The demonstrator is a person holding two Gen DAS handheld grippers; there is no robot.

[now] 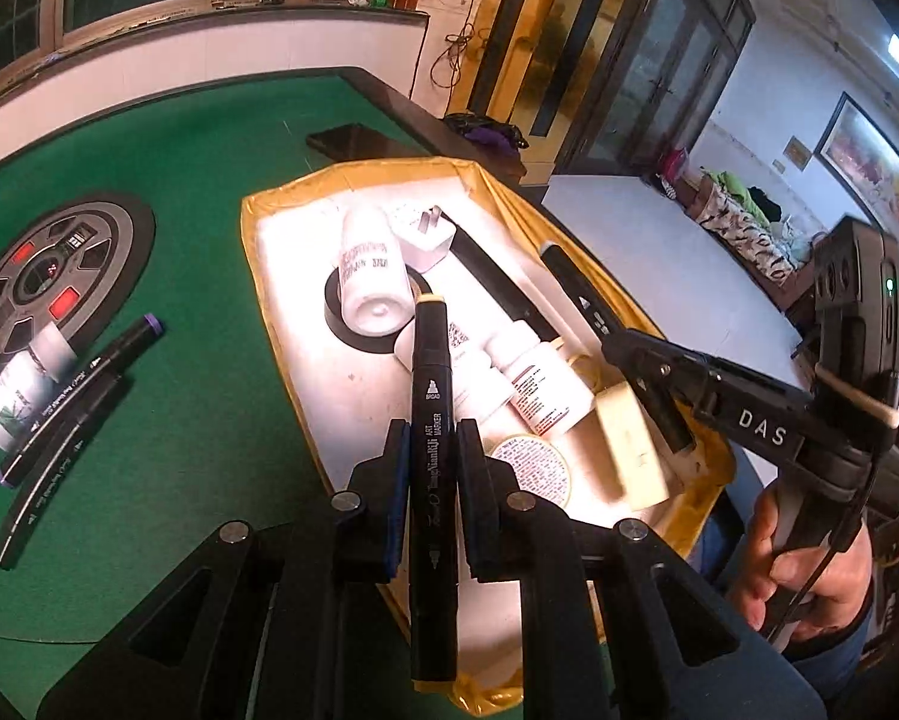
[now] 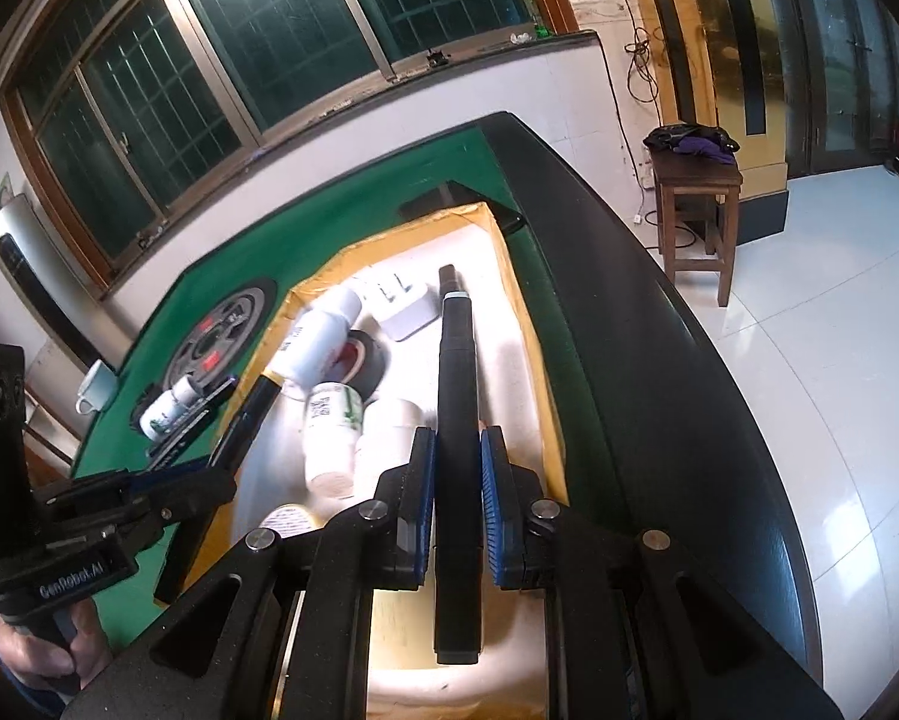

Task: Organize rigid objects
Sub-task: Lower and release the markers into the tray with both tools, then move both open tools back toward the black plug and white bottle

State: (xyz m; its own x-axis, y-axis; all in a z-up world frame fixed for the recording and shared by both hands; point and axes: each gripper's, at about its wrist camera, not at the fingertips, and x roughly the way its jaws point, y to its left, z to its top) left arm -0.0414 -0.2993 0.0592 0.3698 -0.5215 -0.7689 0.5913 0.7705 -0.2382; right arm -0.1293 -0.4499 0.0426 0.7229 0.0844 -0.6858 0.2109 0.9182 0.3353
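Note:
My left gripper is shut on a black art marker with a cream cap, held over the near end of a yellow-rimmed tray. My right gripper is shut on a second black marker that points along the tray's right side. The left wrist view shows the right gripper at the tray's right rim. In the tray lie a white bottle, a black tape roll, a white plug adapter, small bottles, a round tin and a cream block.
On the green felt left of the tray lie two more black markers and a small bottle beside a round centre panel. A dark phone lies behind the tray. A white cup stands at the far left, and a wooden stool beyond the table.

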